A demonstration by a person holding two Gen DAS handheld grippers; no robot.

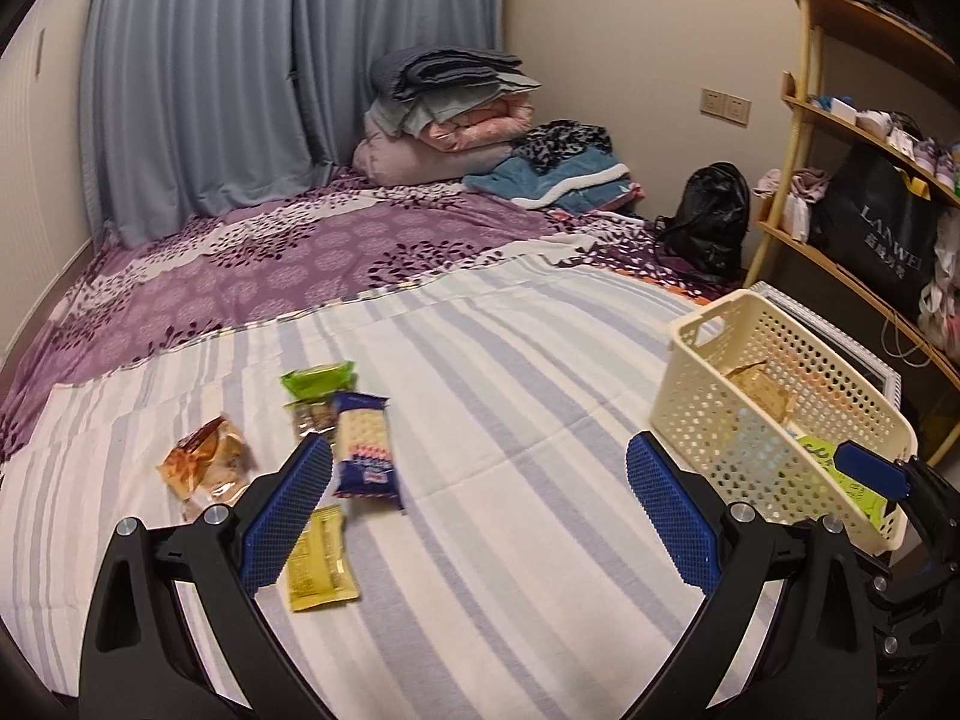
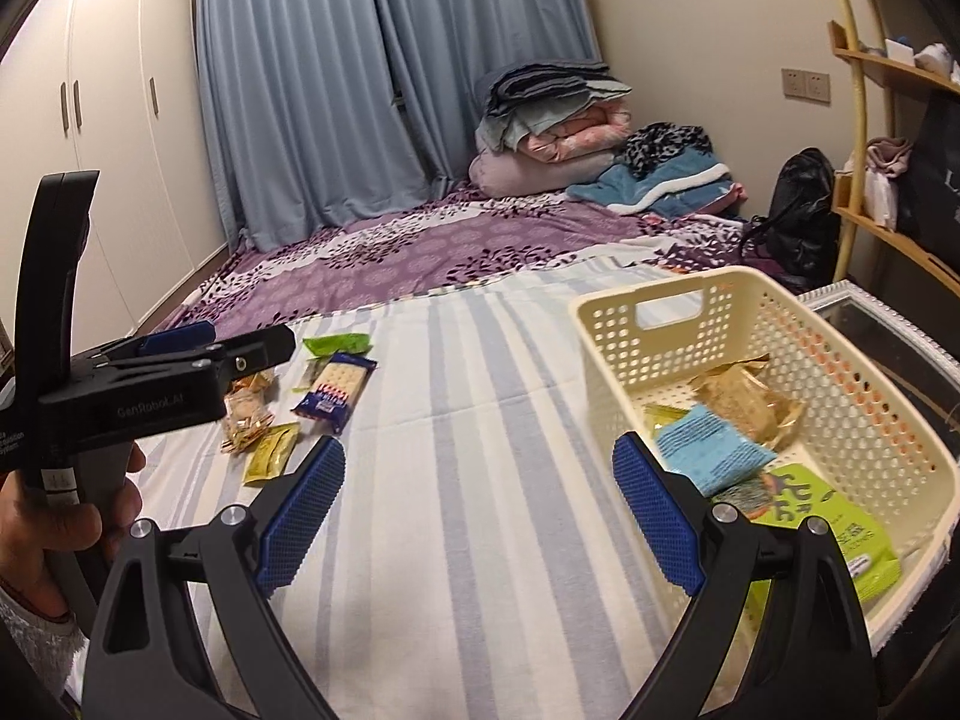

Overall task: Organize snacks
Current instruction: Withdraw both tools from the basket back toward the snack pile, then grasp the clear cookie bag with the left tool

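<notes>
- Both tools, your left tool (image 1: 477,498) and right tool (image 2: 480,510), are released, holding nothing.
- Four snacks (image 1: 360,450) lie loose on the striped bed (image 1: 510,540).
- Others sit inside the cream basket (image 2: 900,420).

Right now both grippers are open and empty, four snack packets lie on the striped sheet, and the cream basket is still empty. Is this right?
Not quite: the cream basket already holds packets, among them a light blue packet and a green packet, as the right wrist view shows. The rest is right.
</notes>
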